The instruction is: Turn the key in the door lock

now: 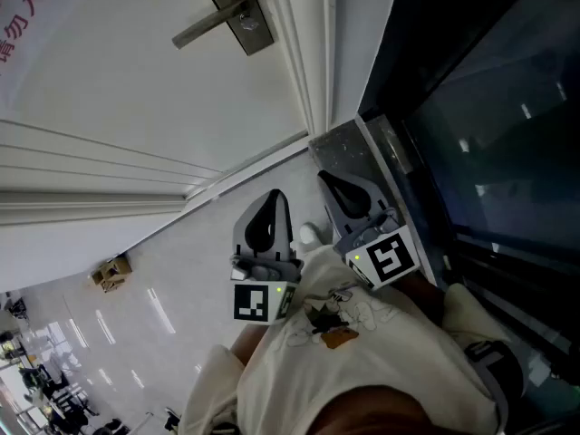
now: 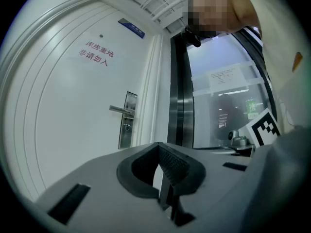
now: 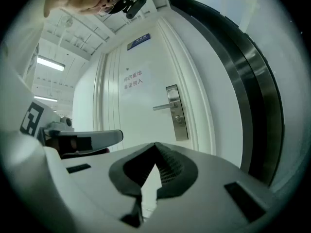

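task status: not begun; approach, grasp and turn all remain.
left gripper (image 2: 160, 146), right gripper (image 3: 155, 145): fingers closed, empty, well apart from the white door (image 3: 136, 115).
lock plate (image 3: 177, 113): near the door's right edge, long axis upright.
lever handle (image 3: 163, 107): level, pointing left.
key: too small to tell.

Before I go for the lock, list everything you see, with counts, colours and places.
White panelled door: one, white, ahead of both grippers.
Steel lock plate with lever handle: one, silver, door's edge by the frame.
Red lettering: two lines, red, upper door.
Blue sign: one, blue, above the lettering.
Dark glass wall: one, dark, beside the door.
Cardboard box: one, brown, on the floor.
Left gripper: one, grey, shut, empty.
Right gripper: one, grey, shut, empty.
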A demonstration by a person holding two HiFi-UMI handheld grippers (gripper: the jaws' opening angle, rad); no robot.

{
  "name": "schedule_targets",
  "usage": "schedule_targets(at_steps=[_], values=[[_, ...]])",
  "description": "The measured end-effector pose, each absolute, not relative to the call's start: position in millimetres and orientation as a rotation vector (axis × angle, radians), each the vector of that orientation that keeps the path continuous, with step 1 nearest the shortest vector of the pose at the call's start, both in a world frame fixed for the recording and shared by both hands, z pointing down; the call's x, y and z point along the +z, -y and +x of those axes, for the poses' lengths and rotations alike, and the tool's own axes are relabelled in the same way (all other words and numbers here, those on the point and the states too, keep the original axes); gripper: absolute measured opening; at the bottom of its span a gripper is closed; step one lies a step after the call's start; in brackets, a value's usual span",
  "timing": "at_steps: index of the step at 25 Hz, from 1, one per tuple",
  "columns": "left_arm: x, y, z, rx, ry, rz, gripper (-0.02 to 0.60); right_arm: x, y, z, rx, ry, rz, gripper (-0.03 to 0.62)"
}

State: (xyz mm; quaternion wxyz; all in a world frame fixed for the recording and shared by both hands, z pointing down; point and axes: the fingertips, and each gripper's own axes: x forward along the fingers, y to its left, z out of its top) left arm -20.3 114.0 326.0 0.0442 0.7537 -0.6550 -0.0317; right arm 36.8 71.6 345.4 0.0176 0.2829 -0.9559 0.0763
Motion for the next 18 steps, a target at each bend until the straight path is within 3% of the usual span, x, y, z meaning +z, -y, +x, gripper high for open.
schedule_targets(at_steps=[18], values=[[335.7,-110.2,-16.0,-0.118,2.041,2.240,0.005,344.6,-64.9,42.2,0.184,3.008,0.834,0.011]])
